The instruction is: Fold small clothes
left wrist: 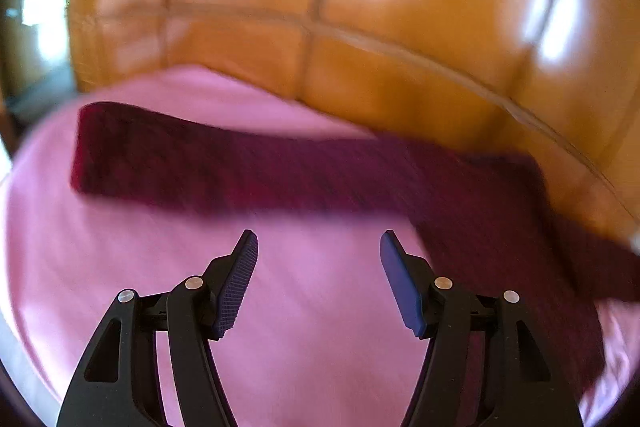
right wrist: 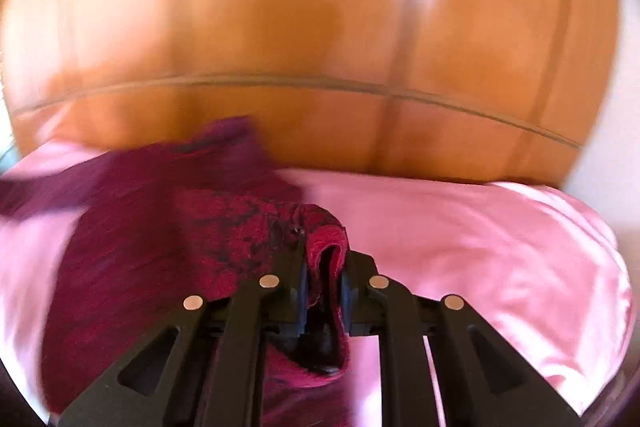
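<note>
A dark maroon knitted garment (left wrist: 256,167) lies on a pink sheet (left wrist: 304,307), one long sleeve stretched out to the left. My left gripper (left wrist: 318,247) is open and empty, just in front of the sleeve's near edge. In the right wrist view my right gripper (right wrist: 325,259) is shut on a bunched fold of the maroon garment (right wrist: 168,239), lifting it a little off the pink sheet (right wrist: 480,247). The views are motion-blurred.
A tan leather headboard (left wrist: 400,27) with stitched panels rises behind the sheet; it also fills the back of the right wrist view (right wrist: 320,27). Bare pink sheet lies to the right of the right gripper.
</note>
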